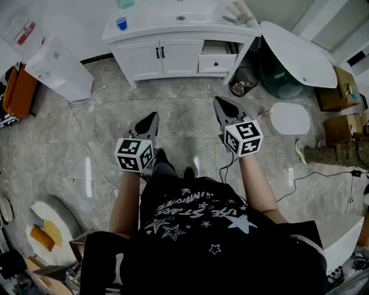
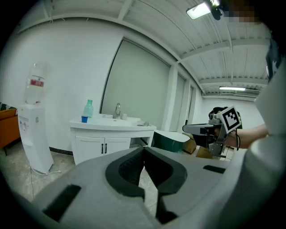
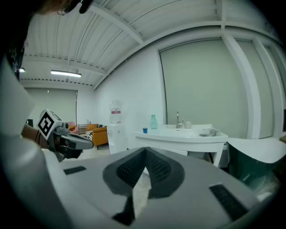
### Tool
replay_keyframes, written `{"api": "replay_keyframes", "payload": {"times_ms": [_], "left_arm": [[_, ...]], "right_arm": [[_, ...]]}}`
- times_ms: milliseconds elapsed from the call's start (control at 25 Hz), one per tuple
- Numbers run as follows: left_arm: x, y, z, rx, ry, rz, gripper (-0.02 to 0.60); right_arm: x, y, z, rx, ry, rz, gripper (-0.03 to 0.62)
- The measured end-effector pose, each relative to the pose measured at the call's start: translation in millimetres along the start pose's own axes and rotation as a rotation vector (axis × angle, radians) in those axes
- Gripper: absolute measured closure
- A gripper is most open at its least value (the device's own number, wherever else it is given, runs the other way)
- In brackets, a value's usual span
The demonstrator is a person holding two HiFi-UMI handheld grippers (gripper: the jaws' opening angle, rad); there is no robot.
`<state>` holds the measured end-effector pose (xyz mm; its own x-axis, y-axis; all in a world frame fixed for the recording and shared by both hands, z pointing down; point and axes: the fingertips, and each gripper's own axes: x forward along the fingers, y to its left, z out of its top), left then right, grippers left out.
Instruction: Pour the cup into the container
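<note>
Closest to me, my left tongs point toward 11 o'clock and my right tongs toward 1 o'clock, both held over the grey stone floor. The jaws of each pair are pressed together at the tips with nothing between them; each pair's own view shows the ribbed pads meeting on empty air. The two pairs are well apart from each other.

Farther out at 12 o'clock stands the white vanity, doors shut, one drawer on its right side slightly pulled out. A black bin sits on the floor just beside its right leg, at about 1 o'clock. A water dispenser stands at 10 o'clock, left of the vanity.

Farthest, on the vanity top at about 11 o'clock, the blue cup stands upright near the left edge, with a teal bottle just behind it and the faucet farther right.
</note>
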<state>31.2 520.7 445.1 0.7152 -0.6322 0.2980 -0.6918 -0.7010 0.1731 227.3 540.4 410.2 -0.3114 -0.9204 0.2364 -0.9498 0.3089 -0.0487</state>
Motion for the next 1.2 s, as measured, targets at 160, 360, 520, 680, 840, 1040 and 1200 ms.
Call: {"api": "replay_keyframes", "payload": {"times_ms": [160, 360, 520, 680, 840, 1040, 1200], "left_arm": [[2.0, -7.7, 0.4, 0.003, 0.000, -0.003, 0.571], [4.8, -12.7, 0.3, 0.006, 0.003, 0.004, 0.571], [4.4, -18.5, -1.5, 0.005, 0.007, 0.007, 0.571], [6.1, -22.0, -2.3, 0.007, 0.015, 0.011, 0.571], [7.3, -20.8, 1.0, 0.006, 0.009, 0.020, 0.571], [9.4, -7.0, 3.5, 0.000, 0.004, 0.035, 0.571], [19.0, 12.8, 4.7, -0.017, 0.010, 0.049, 0.571]], "right_arm": [[-5.0, -4.5, -2.1, 0.003, 0.002, -0.001, 0.589], [-9.0, -8.3, -3.7, -0.002, -0.003, 0.005, 0.589], [-15.2, -11.4, -3.5, -0.023, -0.015, -0.005, 0.589], [-16.1, -12.9, -0.9, -0.017, -0.021, 0.013, 0.588], [-10.3, -13.1, -1.4, -0.011, -0.024, 0.037, 0.588], [9.7, -8.7, -1.3, -0.010, -0.034, 0.087, 0.447], [32.4, -7.1, -3.4, -0.007, -0.009, 0.124, 0.377]]}}
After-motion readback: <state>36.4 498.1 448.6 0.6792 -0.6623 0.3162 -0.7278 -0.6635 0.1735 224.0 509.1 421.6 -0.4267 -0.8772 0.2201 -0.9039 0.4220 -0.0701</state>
